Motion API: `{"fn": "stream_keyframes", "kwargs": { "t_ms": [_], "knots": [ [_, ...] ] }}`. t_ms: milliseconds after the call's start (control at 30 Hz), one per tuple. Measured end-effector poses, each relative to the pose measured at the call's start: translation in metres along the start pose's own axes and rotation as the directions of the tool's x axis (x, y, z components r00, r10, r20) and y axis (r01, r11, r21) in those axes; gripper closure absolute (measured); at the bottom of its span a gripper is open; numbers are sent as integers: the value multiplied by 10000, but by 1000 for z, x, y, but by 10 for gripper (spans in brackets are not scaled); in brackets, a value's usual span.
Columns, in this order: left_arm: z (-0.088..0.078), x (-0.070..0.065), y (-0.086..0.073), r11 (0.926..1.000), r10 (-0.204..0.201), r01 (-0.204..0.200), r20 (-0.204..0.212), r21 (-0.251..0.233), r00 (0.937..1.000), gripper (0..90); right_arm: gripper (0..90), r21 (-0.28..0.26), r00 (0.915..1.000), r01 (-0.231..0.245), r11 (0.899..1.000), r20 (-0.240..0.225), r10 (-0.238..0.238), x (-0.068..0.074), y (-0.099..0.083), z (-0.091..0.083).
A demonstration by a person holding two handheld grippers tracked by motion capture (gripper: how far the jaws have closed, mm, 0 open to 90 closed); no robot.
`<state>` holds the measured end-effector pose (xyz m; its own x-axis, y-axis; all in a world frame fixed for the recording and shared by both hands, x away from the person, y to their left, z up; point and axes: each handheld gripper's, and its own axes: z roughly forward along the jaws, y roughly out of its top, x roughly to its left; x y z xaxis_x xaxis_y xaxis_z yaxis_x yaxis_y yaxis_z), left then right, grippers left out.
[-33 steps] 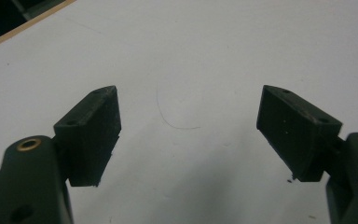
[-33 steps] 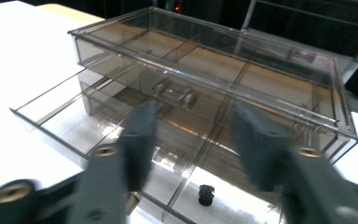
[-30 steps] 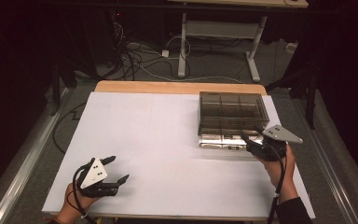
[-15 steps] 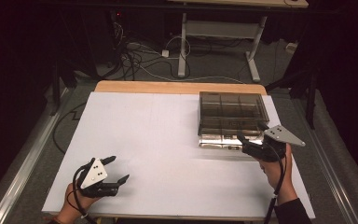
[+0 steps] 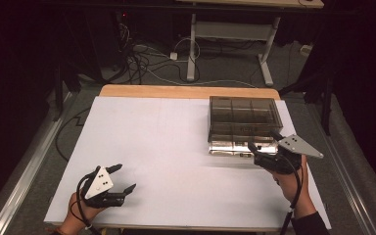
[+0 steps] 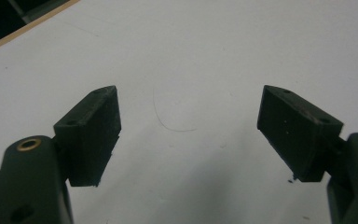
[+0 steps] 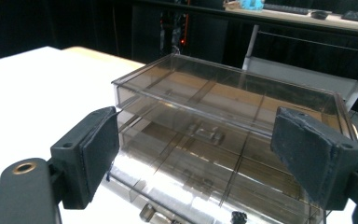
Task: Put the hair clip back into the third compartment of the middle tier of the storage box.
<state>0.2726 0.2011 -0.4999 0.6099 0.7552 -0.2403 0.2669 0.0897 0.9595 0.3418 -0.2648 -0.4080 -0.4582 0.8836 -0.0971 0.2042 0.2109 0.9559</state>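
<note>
Overhead: white table with a strip of bare wood along its far edge, dark floor and cables beyond.

Far right on table: smoky clear plastic box, divided into compartments, lower drawer pulled toward the near side. Same box close up from right tool view, lid level, drawer dividers visible, small handle at middle of front; contents too blurred to name.

Right tool held in right hand just near of box, jaws spread wide, one at each side of drawer front, gripping nothing. Contact with drawer impossible to tell.

Left tool in left hand at near left corner, well apart from box. Jaws wide open over bare white surface, empty; faint curved hair-like mark on table between them.
</note>
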Motion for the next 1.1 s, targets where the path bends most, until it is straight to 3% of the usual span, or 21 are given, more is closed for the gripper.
{"fn": "stream_keyframes", "kwargs": {
  "t_ms": [100,1100],
  "knots": [
    [1,0,-1,10000,4,-4,20,44,10000,204,156,-29,9996,272,9996,-54,-272,5,2,-2],
    [0,-3,-1,9999,53,-54,122,85,9999,204,174,-155,9916,1092,9939,-681,-1100,30,3,-20]
  ]
}}
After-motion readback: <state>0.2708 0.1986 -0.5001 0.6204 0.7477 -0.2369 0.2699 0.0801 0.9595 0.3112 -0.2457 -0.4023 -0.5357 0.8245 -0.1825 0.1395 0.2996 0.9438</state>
